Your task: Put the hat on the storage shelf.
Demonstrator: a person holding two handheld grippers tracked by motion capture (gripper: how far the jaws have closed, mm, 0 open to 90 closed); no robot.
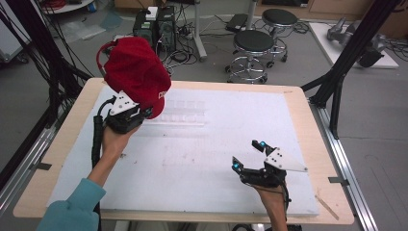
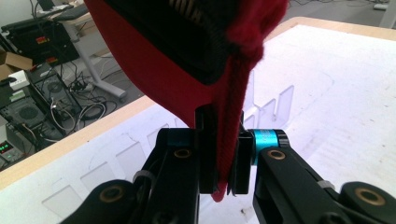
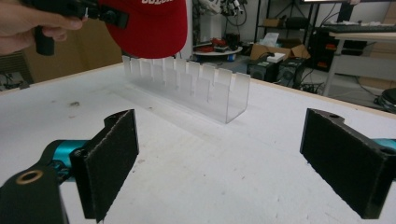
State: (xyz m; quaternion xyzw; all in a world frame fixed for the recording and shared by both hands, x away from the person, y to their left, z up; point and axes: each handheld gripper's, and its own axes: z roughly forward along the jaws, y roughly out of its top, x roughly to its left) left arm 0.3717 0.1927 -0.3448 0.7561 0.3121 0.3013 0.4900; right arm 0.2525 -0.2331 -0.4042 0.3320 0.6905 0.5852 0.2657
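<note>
Two hand-held grippers are working: my left hand-held gripper [image 1: 137, 111] pinches the red cap [image 1: 137, 72] by its edge, carried in the air above the clear slotted rack [image 3: 187, 86] at the far left of the bench [image 1: 216, 159]. My right hand-held gripper [image 1: 248, 155] waits, jaws spread, holding nothing. Next, I judge, lower the cap toward the rack.

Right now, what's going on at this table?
A person works with a claw in each hand. The left claw is shut on the edge of a red cap and holds it up in the air, above the far left part of the white table. A clear slotted rack stands on the table just beyond the cap. The right claw is open and holds nothing, low over the table's near right.
</note>
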